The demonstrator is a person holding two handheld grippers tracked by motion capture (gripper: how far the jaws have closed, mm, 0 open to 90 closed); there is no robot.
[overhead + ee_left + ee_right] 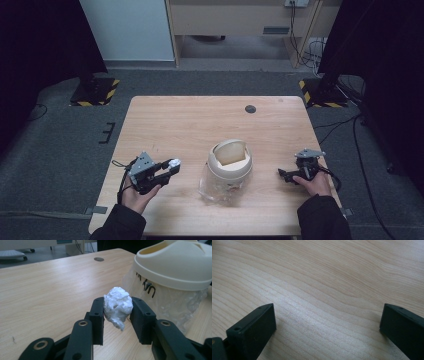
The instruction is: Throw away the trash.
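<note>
Left claw [117,308] is pinching one white paper wad [118,305] just beside the single bin [230,161]. Right claw [328,322] is sitting spread near the worktop's [170,125] right edge, far half lying open.

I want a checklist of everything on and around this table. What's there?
Surface: light wood table, with a dark round cap near the far edge.
Job's things: cream bin with a swing lid and clear liner bag; crumpled white paper ball.
Clutter: nothing seen.
Grippers: left gripper shut on the paper ball beside the bin; right gripper open over bare wood.
Cables: one trails from each gripper; more lie on the floor at the back right.
Surroundings: grey carpet, black stands with striped bases, wooden furniture behind.
</note>
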